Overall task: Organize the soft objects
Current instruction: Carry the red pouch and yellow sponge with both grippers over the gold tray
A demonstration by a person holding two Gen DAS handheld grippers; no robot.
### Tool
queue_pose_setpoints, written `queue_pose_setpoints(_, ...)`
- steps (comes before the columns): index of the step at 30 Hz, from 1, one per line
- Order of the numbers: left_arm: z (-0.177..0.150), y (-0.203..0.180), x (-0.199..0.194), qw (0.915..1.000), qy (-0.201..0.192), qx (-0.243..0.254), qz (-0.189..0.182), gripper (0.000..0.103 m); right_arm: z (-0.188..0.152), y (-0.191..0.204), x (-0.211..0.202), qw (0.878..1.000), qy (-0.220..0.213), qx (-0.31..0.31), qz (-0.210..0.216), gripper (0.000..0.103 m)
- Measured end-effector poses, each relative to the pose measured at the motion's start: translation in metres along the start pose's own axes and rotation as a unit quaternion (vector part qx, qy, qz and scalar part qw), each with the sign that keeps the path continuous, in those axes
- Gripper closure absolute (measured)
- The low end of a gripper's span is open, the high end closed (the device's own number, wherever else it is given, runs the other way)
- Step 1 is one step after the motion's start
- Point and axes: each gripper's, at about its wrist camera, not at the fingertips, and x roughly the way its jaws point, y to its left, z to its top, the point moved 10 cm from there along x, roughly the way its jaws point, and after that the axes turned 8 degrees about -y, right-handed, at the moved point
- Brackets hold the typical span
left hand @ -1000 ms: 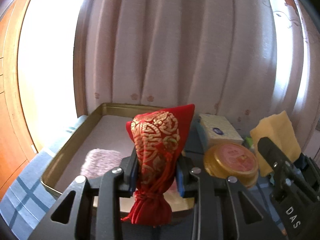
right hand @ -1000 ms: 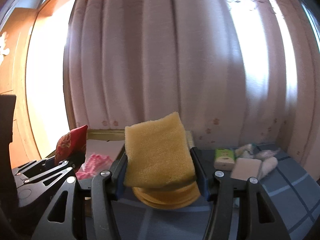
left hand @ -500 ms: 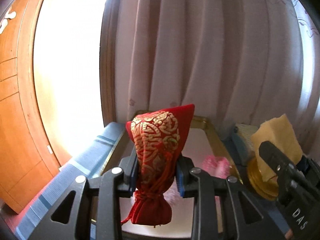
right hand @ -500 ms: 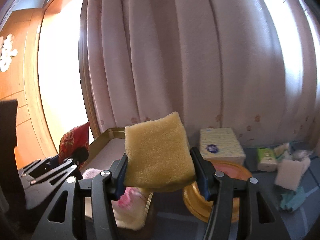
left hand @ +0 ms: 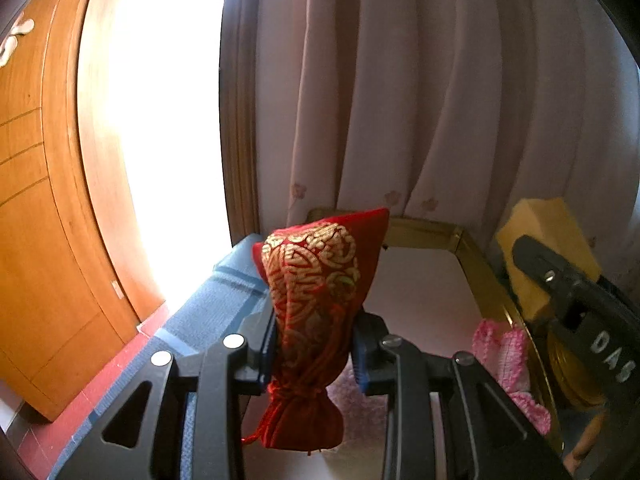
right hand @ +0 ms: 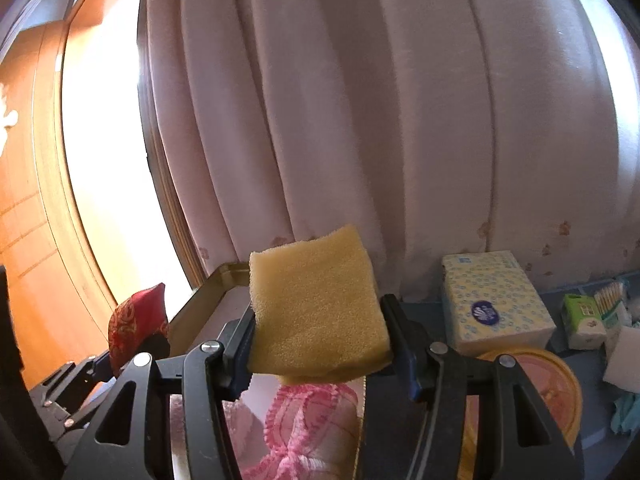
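Both grippers are swinging leftward since the earlier frames: the tray's far corner is now sitting ahead of the left gripper, and the tissue box is sliding to the right in my right view.

Nearest, I am seeing the left gripper [left hand: 314, 350] pinching the pouch [left hand: 316, 304] at its waist, pads pressing both sides, tied neck hanging below. The right gripper [right hand: 318, 346] is clamping the sponge [right hand: 316, 316] flat between its pads, slightly compressed.

Below and beyond, the pink cloth [right hand: 308, 428] is already lying inside the tray [left hand: 436, 232], with a paler fluffy piece beside it. The pouch is hovering over the tray's left part; the sponge is hovering near its right rim.

Further right, the gold tin [right hand: 560, 392], tissue box [right hand: 496, 300] and small packets [right hand: 584, 320] are remaining on the blue tablecloth [left hand: 216, 312].

I am judging the task partway: two soft items stowed, two carried and not yet released, more possibly waiting at far right.
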Motion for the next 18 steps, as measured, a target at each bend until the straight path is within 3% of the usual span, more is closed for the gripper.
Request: queue_pose_setpoints(18,-0.006,0.002,0.017,0.9993,0.035,-0.01,0.008,0.075,-0.007,0.007,0.012,0.999,0.046,-0.014,0.003,0.044)
